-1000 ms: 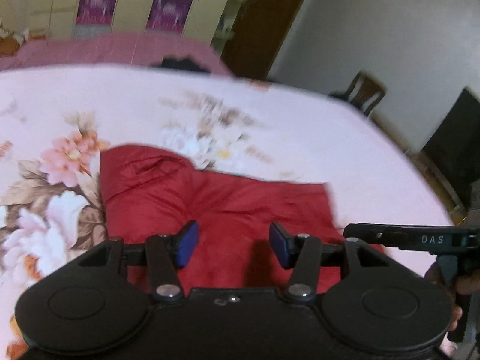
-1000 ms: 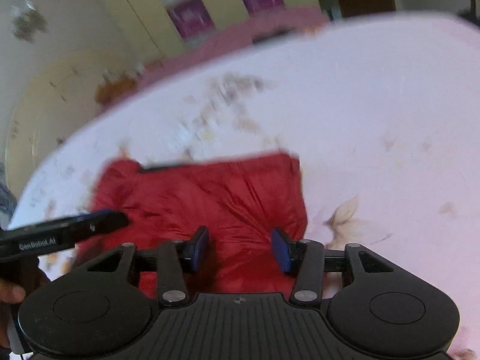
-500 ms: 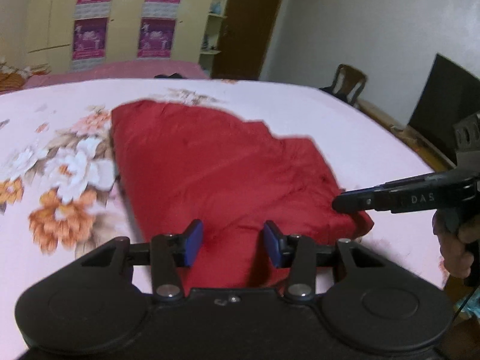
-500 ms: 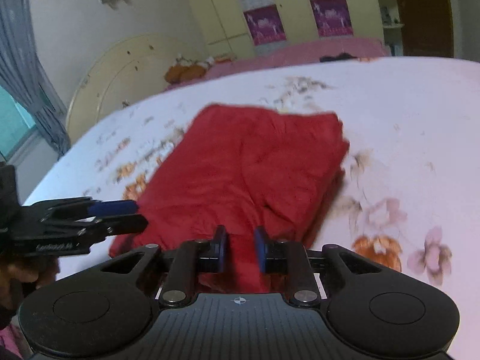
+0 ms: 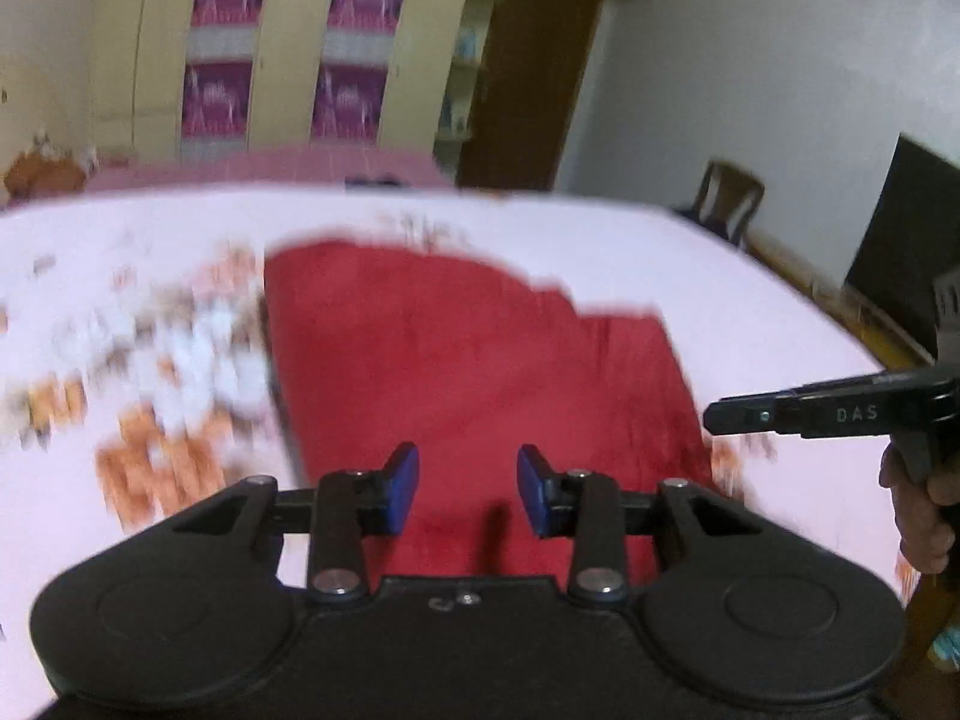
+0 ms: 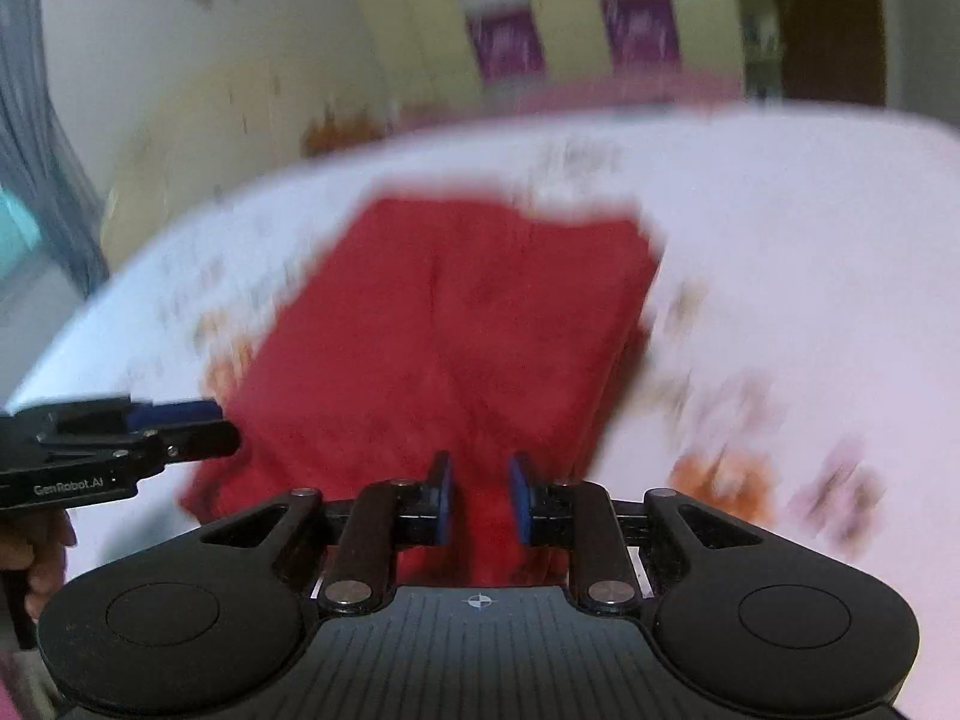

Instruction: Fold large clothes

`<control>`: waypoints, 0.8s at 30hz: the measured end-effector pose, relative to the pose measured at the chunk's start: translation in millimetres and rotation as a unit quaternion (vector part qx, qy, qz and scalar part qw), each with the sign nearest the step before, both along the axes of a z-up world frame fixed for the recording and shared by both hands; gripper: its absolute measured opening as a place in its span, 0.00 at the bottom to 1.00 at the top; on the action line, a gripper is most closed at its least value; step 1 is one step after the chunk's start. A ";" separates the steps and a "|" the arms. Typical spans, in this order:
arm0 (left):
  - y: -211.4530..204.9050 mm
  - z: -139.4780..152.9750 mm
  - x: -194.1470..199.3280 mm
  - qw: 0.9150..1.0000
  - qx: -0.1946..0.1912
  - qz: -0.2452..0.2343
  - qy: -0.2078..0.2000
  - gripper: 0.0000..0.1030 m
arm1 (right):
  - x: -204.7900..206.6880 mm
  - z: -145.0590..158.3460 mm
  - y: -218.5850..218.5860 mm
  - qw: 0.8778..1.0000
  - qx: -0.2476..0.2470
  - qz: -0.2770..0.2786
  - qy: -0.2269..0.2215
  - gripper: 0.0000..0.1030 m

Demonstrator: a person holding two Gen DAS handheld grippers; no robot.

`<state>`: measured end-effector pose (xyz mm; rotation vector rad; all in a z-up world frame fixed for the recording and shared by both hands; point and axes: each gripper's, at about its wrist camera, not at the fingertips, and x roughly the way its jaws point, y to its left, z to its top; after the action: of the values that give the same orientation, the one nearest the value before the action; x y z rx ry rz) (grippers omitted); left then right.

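A red garment [image 5: 468, 360] lies folded into a rough rectangle on the pink floral bed sheet [image 5: 720, 276]; it also shows in the right wrist view [image 6: 456, 324]. My left gripper [image 5: 468, 492] is open and empty, above the garment's near edge. My right gripper [image 6: 480, 498] has its jaws a small gap apart, with red cloth seen between them; I cannot tell whether they hold it. Each gripper shows in the other's view: the right one [image 5: 780, 414] at the right, the left one [image 6: 174, 426] at the left.
The bed sheet [image 6: 810, 276] spreads wide around the garment. A wardrobe with purple posters [image 5: 276, 60] and a brown door [image 5: 534, 78] stand behind. A wooden chair [image 5: 729, 198] and a dark screen [image 5: 906, 264] stand at the right wall.
Both views have pulled back a little and are blurred by motion. My left gripper has opened wider. My right gripper's jaws have parted slightly from half a second ago.
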<state>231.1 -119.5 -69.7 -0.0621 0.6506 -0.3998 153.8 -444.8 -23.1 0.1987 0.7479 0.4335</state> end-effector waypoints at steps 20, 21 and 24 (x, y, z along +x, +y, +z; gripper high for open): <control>-30.9 -43.9 59.1 0.998 0.045 0.022 0.025 0.37 | 76.6 -79.6 -14.9 0.995 0.036 -0.079 0.038 0.12; -31.3 -44.4 58.3 0.998 0.045 0.024 0.025 0.37 | 76.2 -80.4 -16.7 0.995 0.041 -0.081 0.040 0.12; -35.3 -39.7 57.8 0.998 0.057 0.028 0.028 0.36 | 77.4 -76.1 -16.9 0.995 0.038 -0.077 0.044 0.12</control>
<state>289.0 -154.8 -109.3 0.0173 0.7236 -0.3073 231.2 -461.7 -99.3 0.3462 0.7967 0.3091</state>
